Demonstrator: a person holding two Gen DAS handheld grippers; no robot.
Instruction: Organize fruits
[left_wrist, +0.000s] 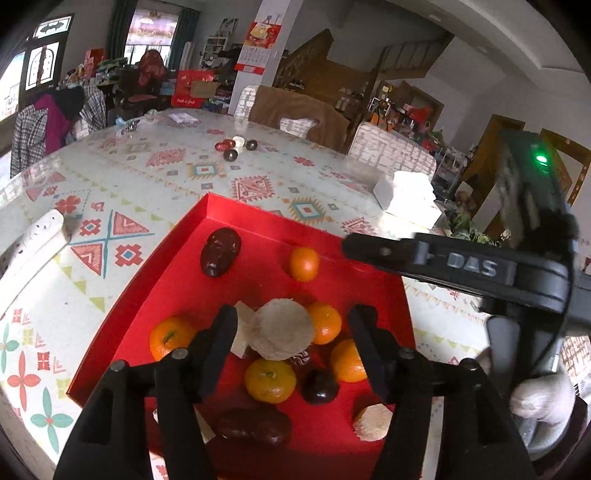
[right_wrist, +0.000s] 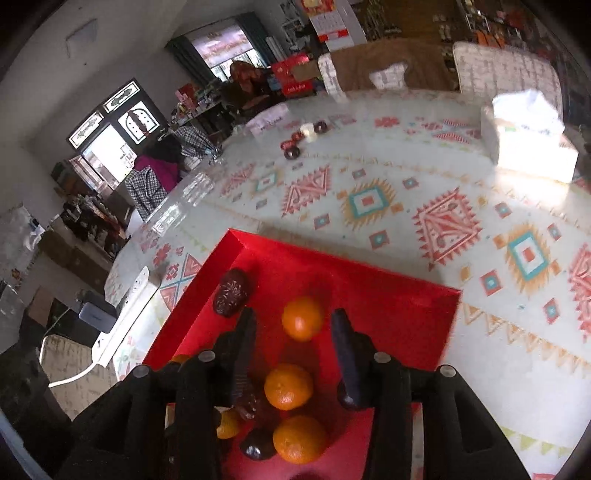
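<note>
A shallow red cardboard tray (left_wrist: 258, 229) is set on a round table covered with a patterned white cloth (left_wrist: 155, 173); small orange mandarins (left_wrist: 269, 380), dark wrinkled dried fruits (left_wrist: 220, 251) and pale flat round cakes (left_wrist: 282, 328) are gathered inside it. The left gripper (left_wrist: 293, 325) is held above the tray with its jaws parted; a pale cake is seen between the fingers, apparently untouched by them. The right gripper (right_wrist: 293, 332) is likewise parted over the tray, with mandarins (right_wrist: 289, 386) seen in its gap and nothing clasped. A white tissue box (right_wrist: 528, 136) is placed near the far edge; small dark fruits (left_wrist: 236, 146) are left on the cloth well apart from the tray.
</note>
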